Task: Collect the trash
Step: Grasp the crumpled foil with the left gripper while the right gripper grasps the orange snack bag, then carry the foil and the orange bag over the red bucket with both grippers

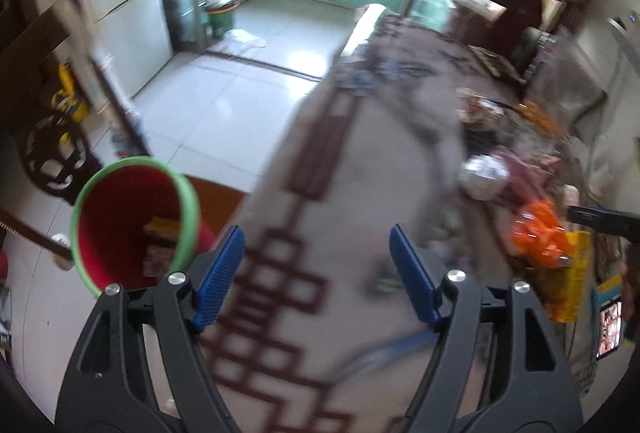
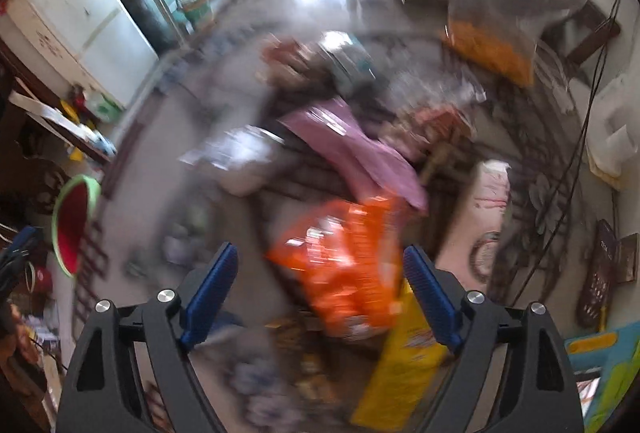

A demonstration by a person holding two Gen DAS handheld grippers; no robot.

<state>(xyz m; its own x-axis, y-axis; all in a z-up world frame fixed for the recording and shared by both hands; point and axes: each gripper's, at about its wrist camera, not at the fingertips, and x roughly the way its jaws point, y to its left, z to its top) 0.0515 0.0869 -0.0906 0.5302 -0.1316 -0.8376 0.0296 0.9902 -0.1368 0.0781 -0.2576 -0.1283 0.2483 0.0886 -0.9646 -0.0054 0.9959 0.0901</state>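
Claws first: the left gripper point(image 1: 318, 275) stands spread with nothing between its blue pads, hanging over the patterned tablecloth point(image 1: 304, 193). The right gripper point(image 2: 320, 289) is spread too, pointing down at an orange wrapper point(image 2: 344, 265) that lies on the table with a yellow packet point(image 2: 404, 365) just beside it; the pads are not pressing on either. Beyond them a purple bag point(image 2: 352, 149) and more wrappers sit heaped, too blurred to sort out. Off the table's edge stands the red bin point(image 1: 132, 221) with its green rim, and some packets already lie inside. So I judge the collecting partly done: a few pieces are binned, and most of the litter remains on the table.
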